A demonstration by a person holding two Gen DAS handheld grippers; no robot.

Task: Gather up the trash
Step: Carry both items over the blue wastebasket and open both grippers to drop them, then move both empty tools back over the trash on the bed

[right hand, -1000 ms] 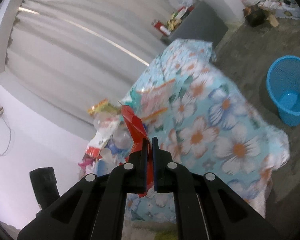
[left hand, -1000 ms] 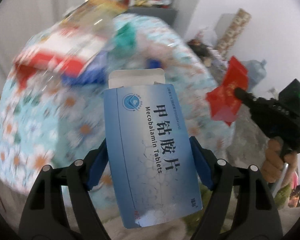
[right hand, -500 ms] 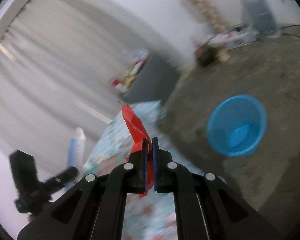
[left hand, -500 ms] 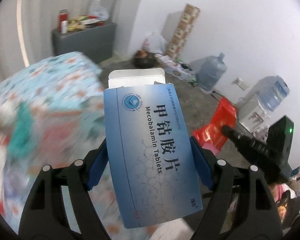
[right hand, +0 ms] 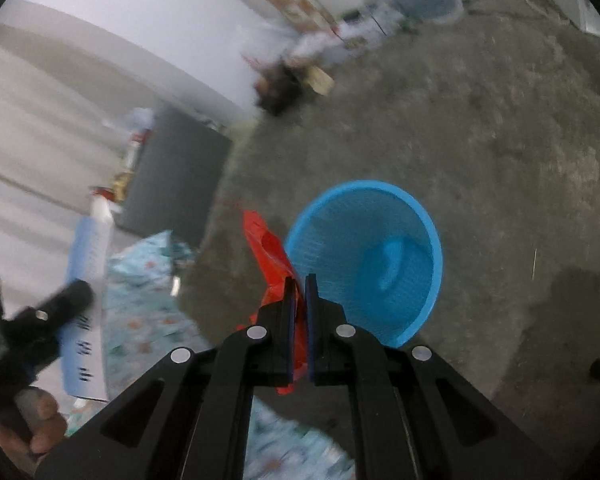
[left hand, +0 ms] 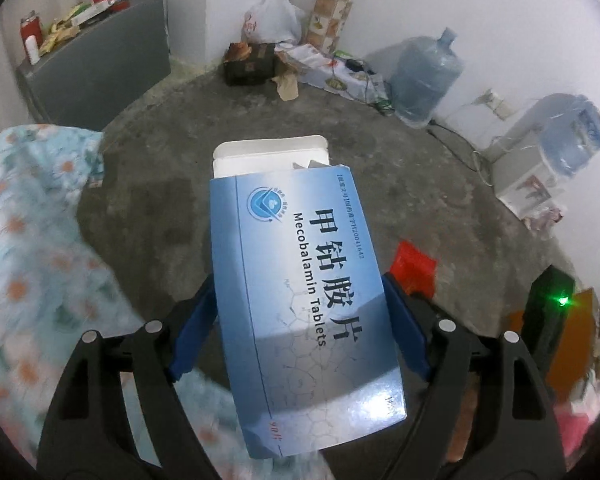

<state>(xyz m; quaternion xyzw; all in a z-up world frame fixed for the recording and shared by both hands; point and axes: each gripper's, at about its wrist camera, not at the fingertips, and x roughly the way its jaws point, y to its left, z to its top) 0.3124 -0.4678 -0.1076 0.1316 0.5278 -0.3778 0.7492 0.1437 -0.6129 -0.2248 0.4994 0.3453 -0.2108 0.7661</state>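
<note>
Opening around an upright tablet box, flap topmost, the left hand-held gripper.

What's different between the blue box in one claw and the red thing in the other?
The medicine box is a stiff blue carton with printed text, its end flap open; the red wrapper is thin and crumpled. The box spans the wide, opening left gripper; the wrapper sits between the narrow, opening right gripper. Both are trash held near the blue basket.
</note>
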